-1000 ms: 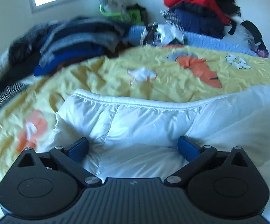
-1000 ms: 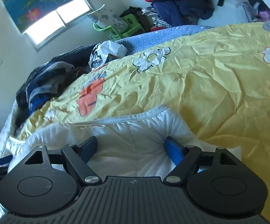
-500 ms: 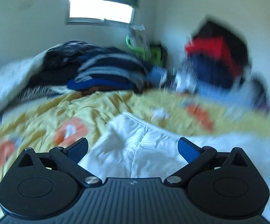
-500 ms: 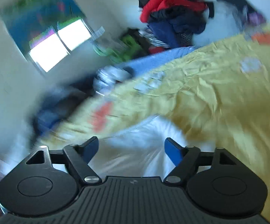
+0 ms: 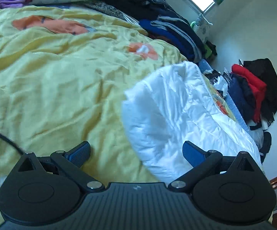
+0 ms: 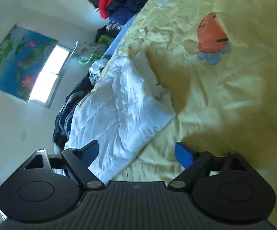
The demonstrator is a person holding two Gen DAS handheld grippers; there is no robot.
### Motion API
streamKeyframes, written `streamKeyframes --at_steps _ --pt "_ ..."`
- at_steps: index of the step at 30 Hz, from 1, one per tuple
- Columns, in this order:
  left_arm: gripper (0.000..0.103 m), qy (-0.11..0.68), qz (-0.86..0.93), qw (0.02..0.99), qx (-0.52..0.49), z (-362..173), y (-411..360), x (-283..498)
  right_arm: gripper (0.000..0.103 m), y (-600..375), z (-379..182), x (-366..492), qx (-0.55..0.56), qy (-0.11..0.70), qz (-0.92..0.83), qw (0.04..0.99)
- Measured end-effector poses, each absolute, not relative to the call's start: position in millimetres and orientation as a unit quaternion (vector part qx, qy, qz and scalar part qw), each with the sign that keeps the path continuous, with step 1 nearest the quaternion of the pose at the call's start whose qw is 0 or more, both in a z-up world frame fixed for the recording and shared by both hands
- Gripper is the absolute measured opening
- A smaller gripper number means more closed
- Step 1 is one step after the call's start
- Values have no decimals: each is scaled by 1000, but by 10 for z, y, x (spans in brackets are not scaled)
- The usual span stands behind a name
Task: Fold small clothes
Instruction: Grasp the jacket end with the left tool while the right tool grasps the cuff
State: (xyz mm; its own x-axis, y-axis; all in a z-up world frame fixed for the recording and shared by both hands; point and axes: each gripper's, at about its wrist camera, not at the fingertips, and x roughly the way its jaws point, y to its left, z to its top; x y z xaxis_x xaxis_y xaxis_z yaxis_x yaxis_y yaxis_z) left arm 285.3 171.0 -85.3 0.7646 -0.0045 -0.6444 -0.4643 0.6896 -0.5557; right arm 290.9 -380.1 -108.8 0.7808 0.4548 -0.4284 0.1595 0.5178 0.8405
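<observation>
Both claws spread wide, holding nothing: left gripper (image 5: 136,151), right gripper (image 6: 136,151). White garment (image 5: 176,113) lies bunched on the yellow bedspread (image 5: 52,88), between my claws. Risk: I pinch bedspread along with the slippery cloth, or one layer only, and the fold skews.

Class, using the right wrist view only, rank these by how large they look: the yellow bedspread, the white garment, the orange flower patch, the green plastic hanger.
1. Yellow bedspread
2. White garment
3. Orange flower patch
4. Green plastic hanger

The hanger lies farthest from the camera, so its true size is unsure.
</observation>
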Motion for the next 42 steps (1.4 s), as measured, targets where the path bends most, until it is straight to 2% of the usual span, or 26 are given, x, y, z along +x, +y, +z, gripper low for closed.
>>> streamKeyframes --at_steps 6,7,8,9,10,11,12,13,16,21,28,34,38,40,41,42 --pt "102 298 135 858 -397 -907 1647 3046 84 -3521 -1078 3205 466 294 80 831" --pt "102 302 132 858 -395 -907 1624 3086 81 -3497 -1101 3234 467 292 78 831" --pt "101 306 127 859 -391 -900 1600 3121 70 -3490 -1130 3274 472 293 74 828" --pt "89 308 124 859 -390 -900 1583 3148 54 -3478 -1167 3299 480 296 65 823" --pt "65 314 115 856 -396 -911 1583 3177 44 -3483 -1212 3314 491 300 62 816" --pt "53 325 110 847 -405 -934 1600 3213 34 -3499 -1272 3332 511 302 64 802" --pt "37 331 107 841 -415 -961 1626 3238 31 -3524 -1319 3325 529 295 65 793" --pt "30 335 97 833 -429 -993 1660 3258 28 -3538 -1330 3322 536 286 67 792" --pt "19 332 88 832 -436 -976 1686 3257 22 -3541 -1312 3295 527 274 74 801" --pt "13 328 76 849 -407 -771 1652 3182 15 -3540 -1080 3238 506 254 89 819" --pt "12 330 27 854 -402 -557 1738 2556 15 -3680 -872 2655 512 246 121 814" --pt "12 369 27 845 -387 -754 1693 1858 15 -3759 -1081 1738 531 277 103 794" --pt "13 377 29 843 -383 -889 1681 1760 15 -3743 -1262 1505 532 288 93 791" --pt "14 379 28 850 -363 -884 1639 1810 20 -3714 -1216 1557 511 281 101 806" --pt "15 378 28 855 -353 -871 1623 1815 27 -3710 -1187 1599 503 283 99 811" --pt "17 378 28 858 -347 -858 1617 1801 45 -3723 -1181 1638 504 290 96 808"
